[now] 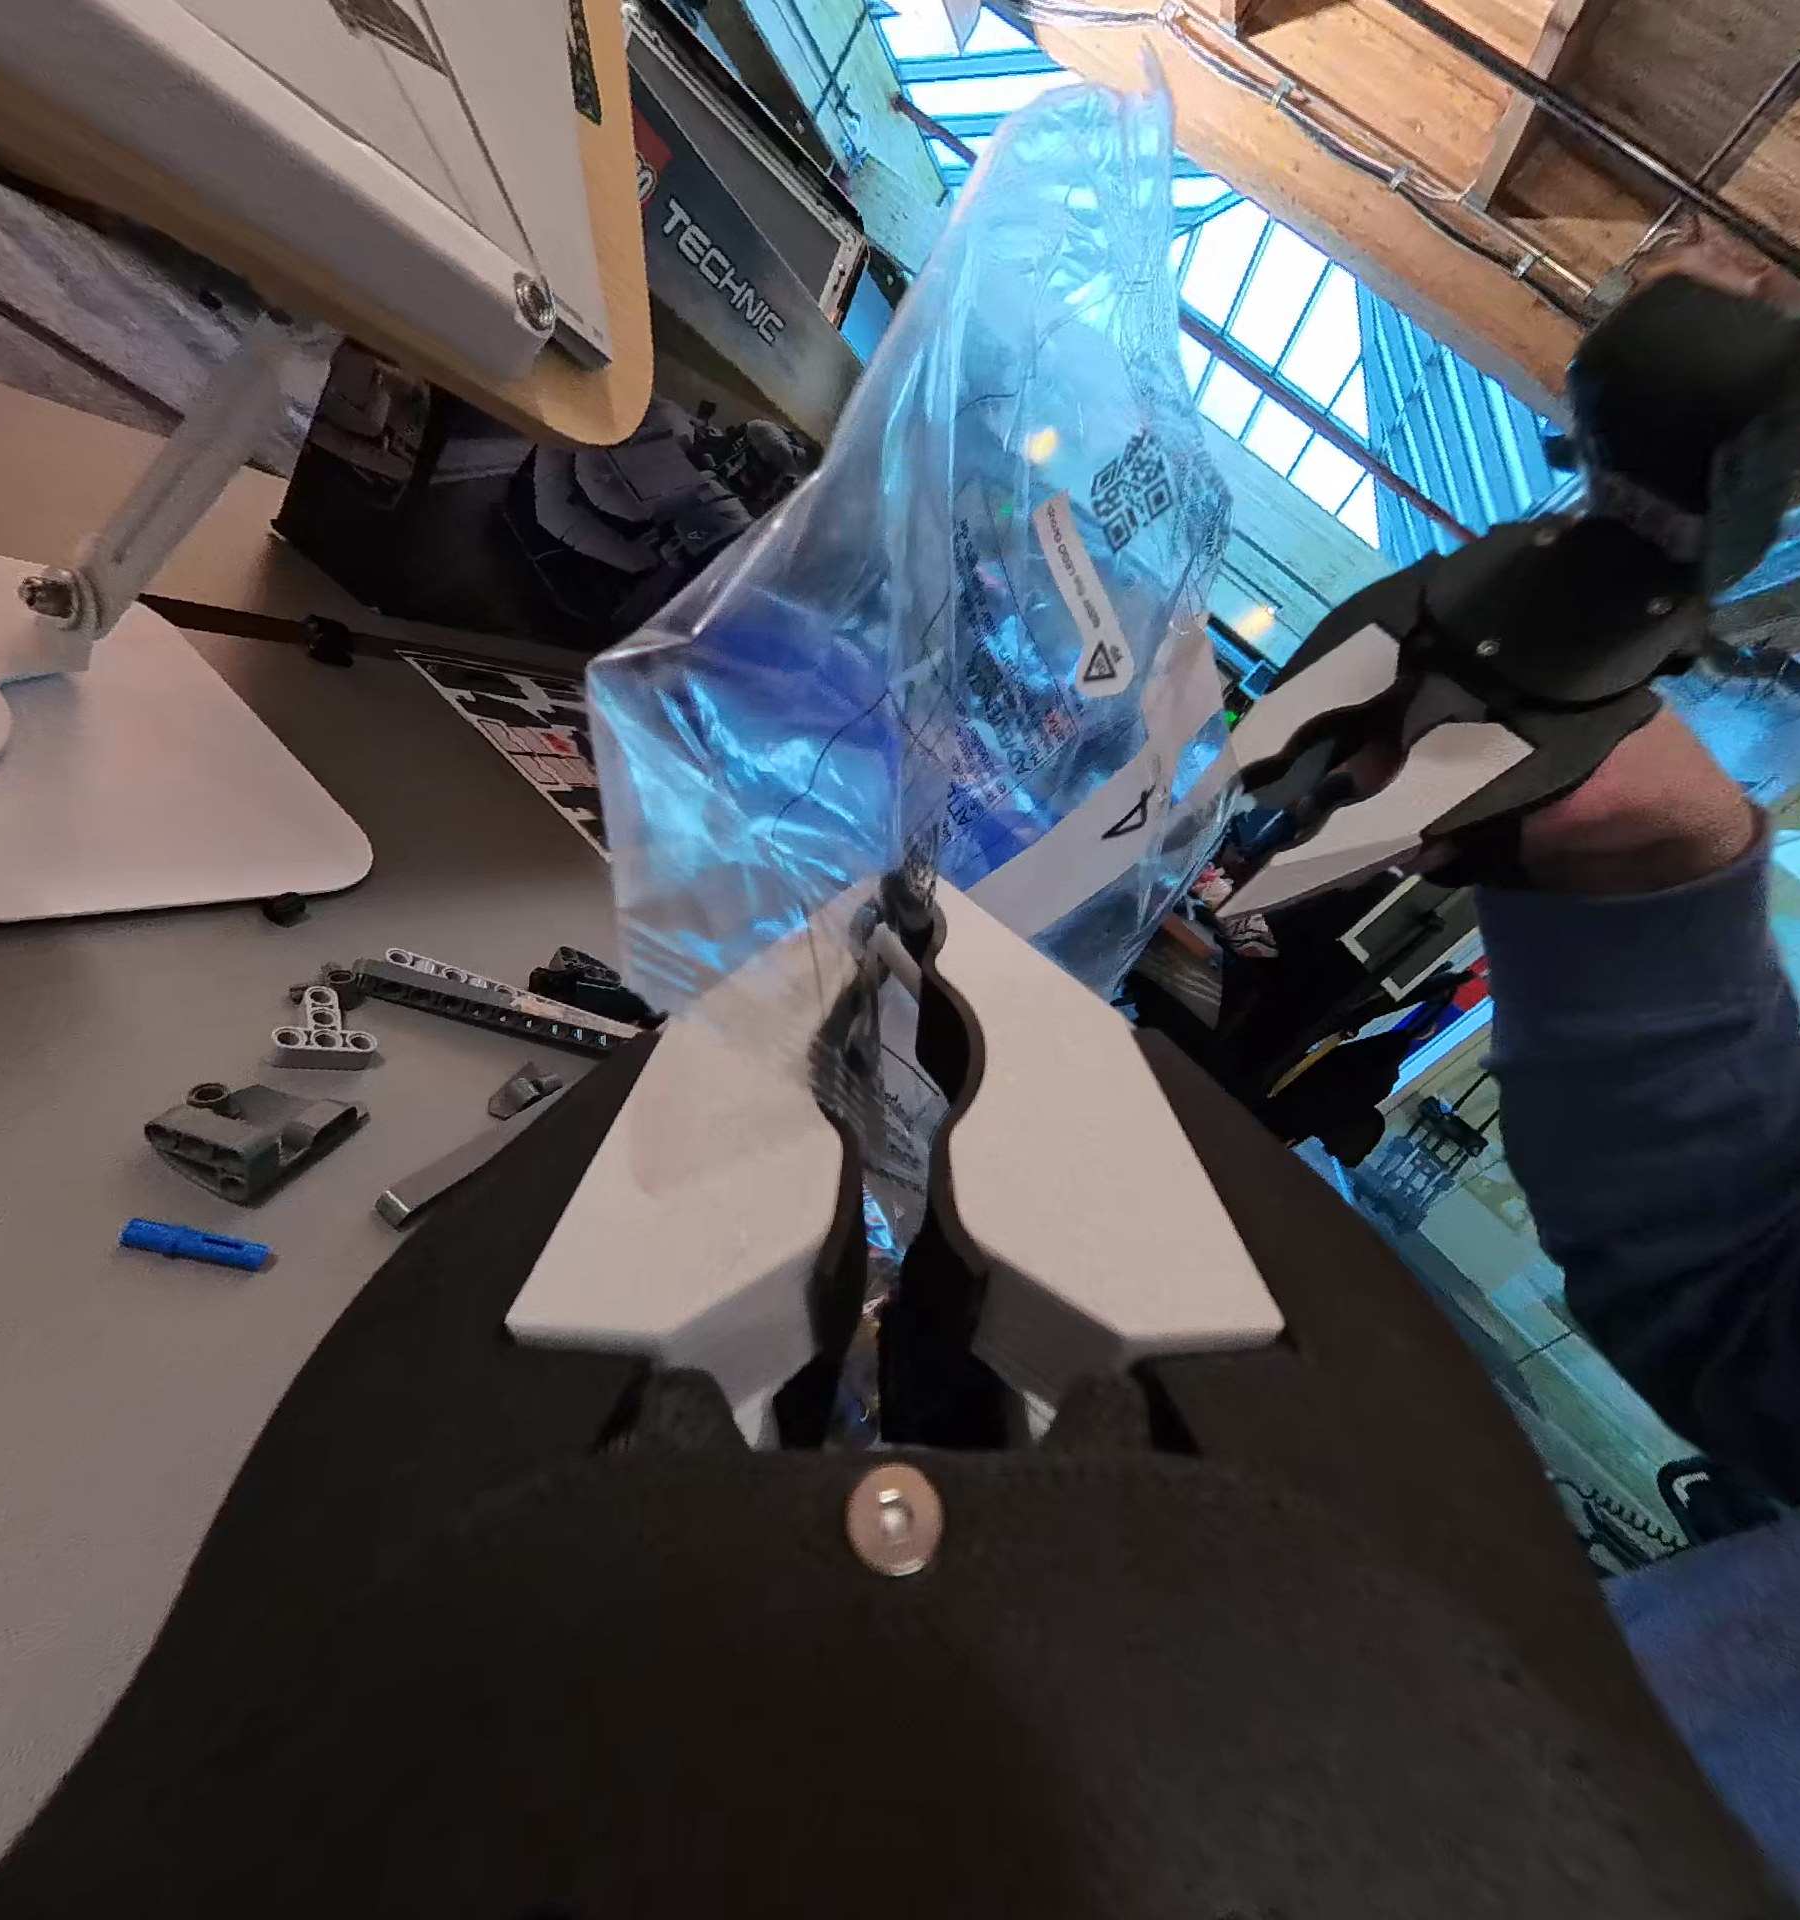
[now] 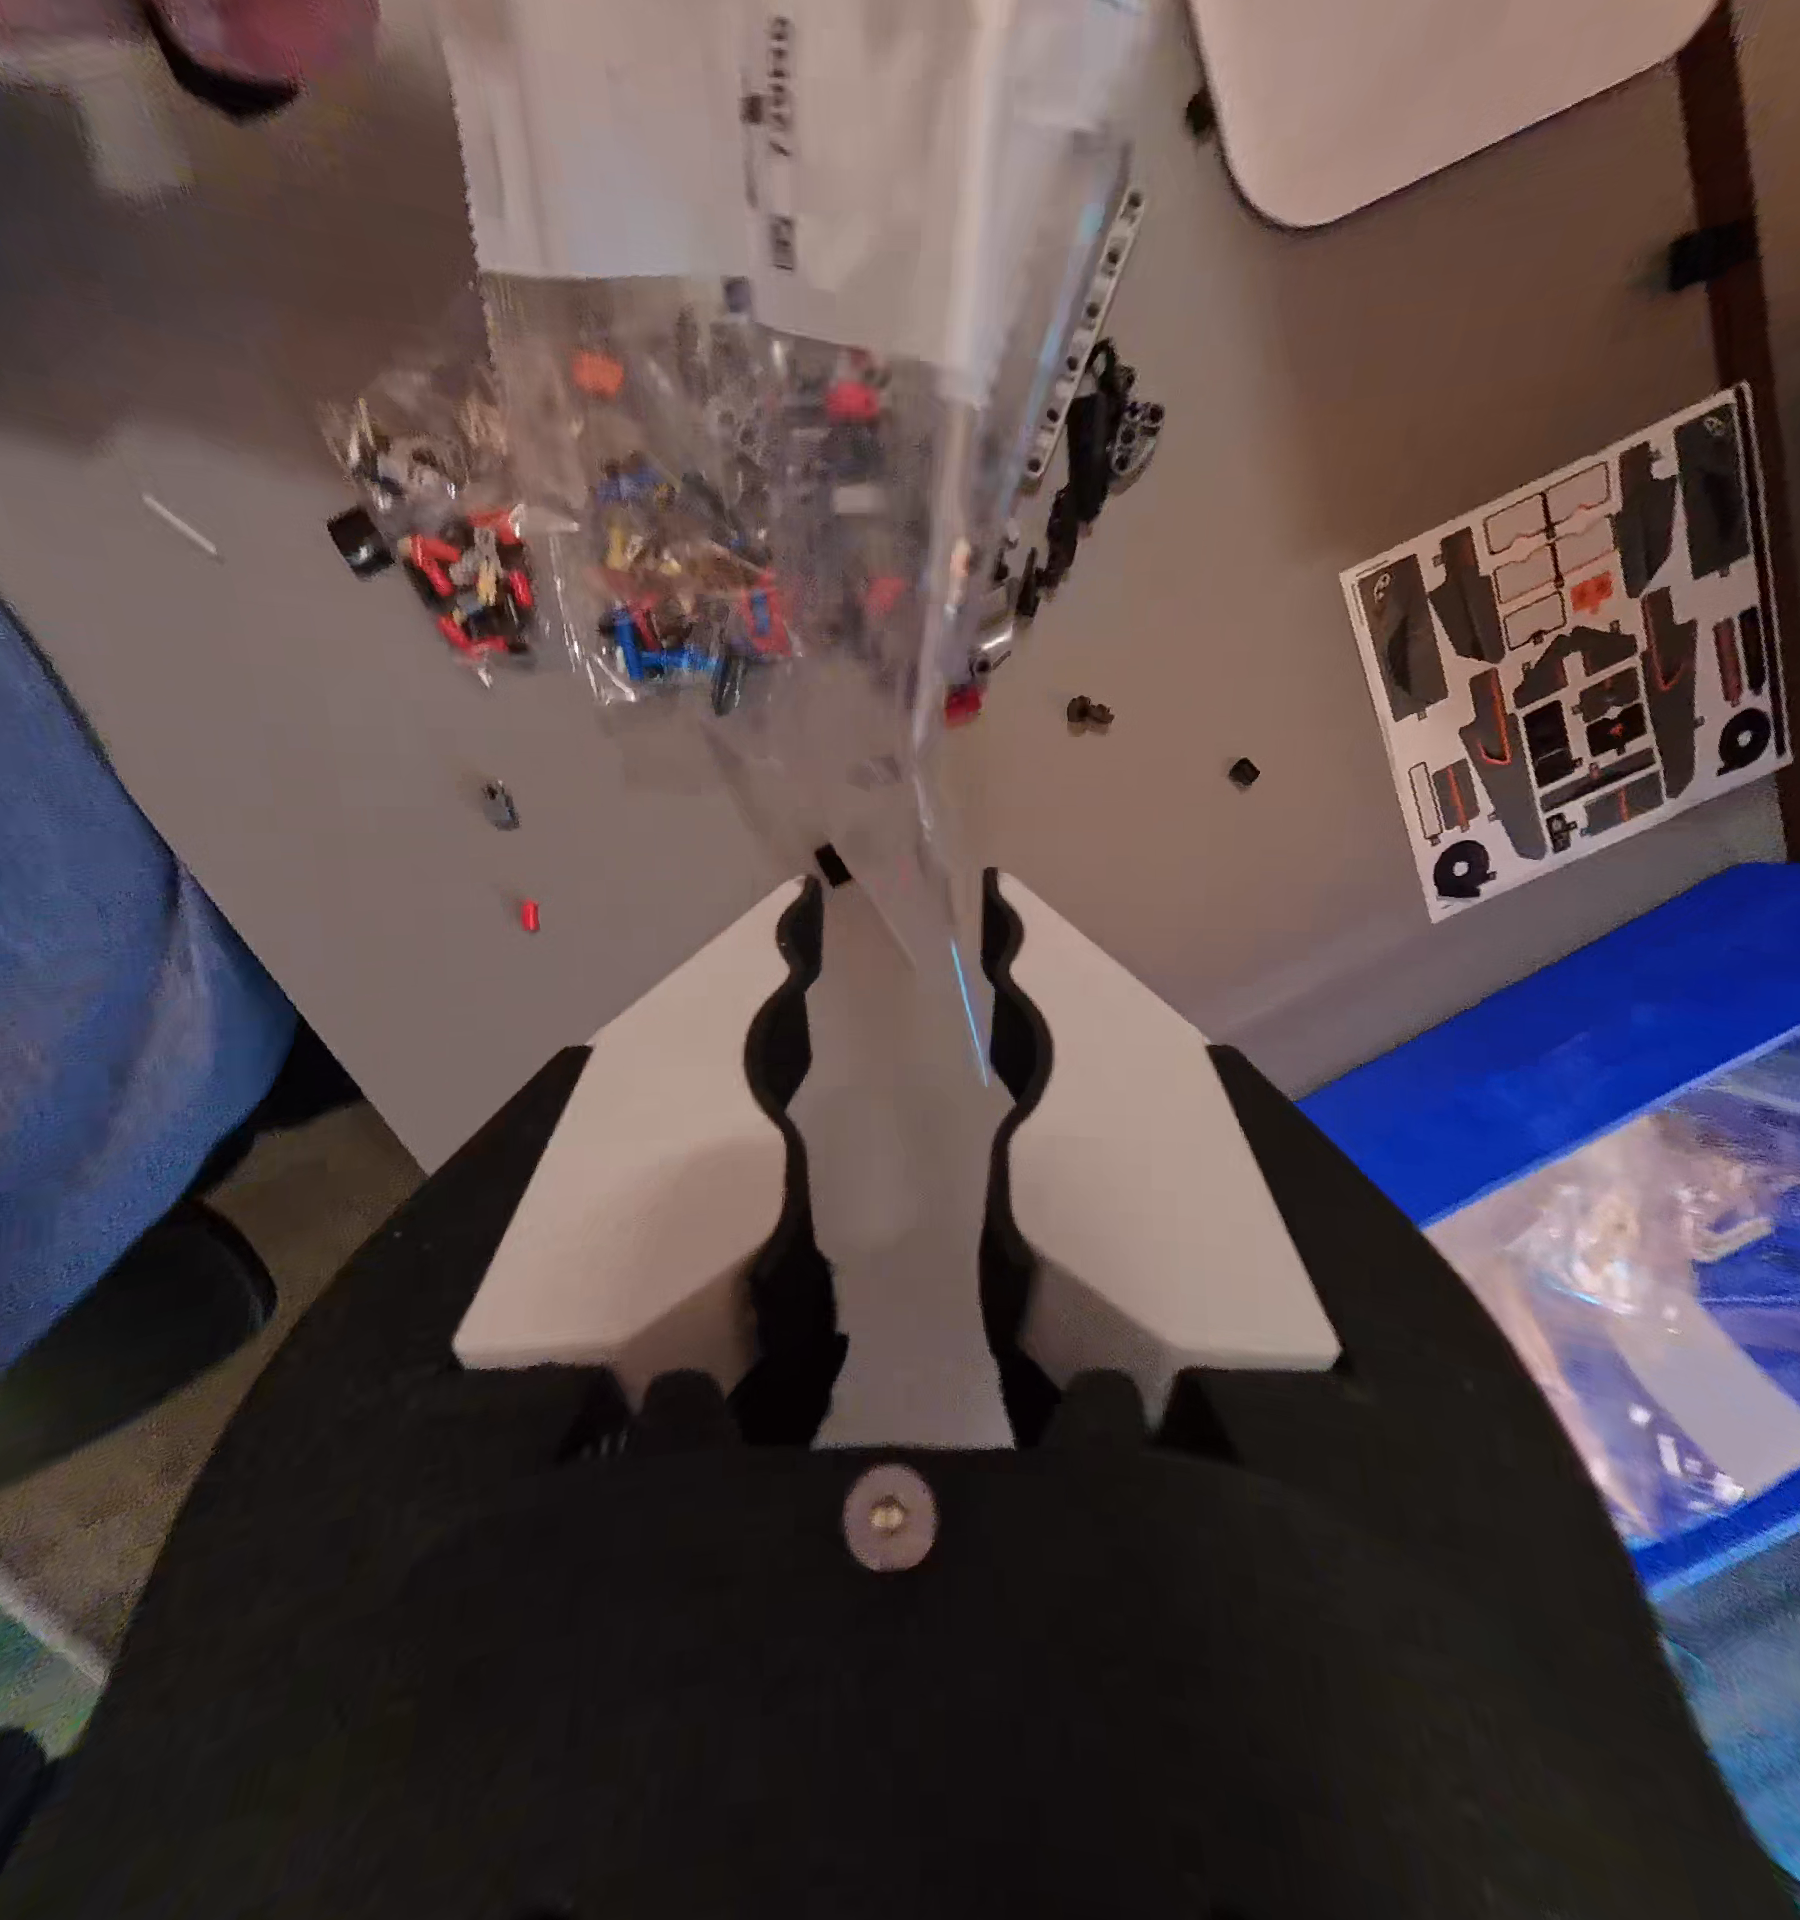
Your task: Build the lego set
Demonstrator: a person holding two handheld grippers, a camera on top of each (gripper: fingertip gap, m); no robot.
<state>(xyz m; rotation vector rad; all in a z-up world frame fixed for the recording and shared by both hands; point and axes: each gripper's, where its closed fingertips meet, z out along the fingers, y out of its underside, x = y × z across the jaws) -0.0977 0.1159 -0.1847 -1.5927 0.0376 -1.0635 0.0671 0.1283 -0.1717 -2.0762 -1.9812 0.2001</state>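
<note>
My left gripper (image 1: pixel 901 894) is shut on the edge of a clear plastic parts bag (image 1: pixel 937 582) and holds it up in the air above the grey table (image 1: pixel 148 1403). The bag looks nearly empty. My right gripper (image 2: pixel 901 883) is open, with a corner of the same bag (image 2: pixel 906 831) lying loosely between its fingers. It also shows in the left wrist view (image 1: pixel 1239 800) at the bag's right edge. Small clear packets of red, blue and black pieces (image 2: pixel 688 603) lie on the table below, partly seen through the bag.
Loose pieces lie on the table: grey beams (image 1: pixel 491 1003), a T-shaped piece (image 1: pixel 322 1029), a dark panel (image 1: pixel 252 1132), a blue pin (image 1: pixel 195 1244). A sticker sheet (image 2: pixel 1571 655), a blue bin of bags (image 2: pixel 1602 1039) and a white stand base (image 1: pixel 127 769) are nearby. My left gripper is the nearer one to the dark panel (image 1: pixel 252 1132): about 15 cm, against 30 cm.
</note>
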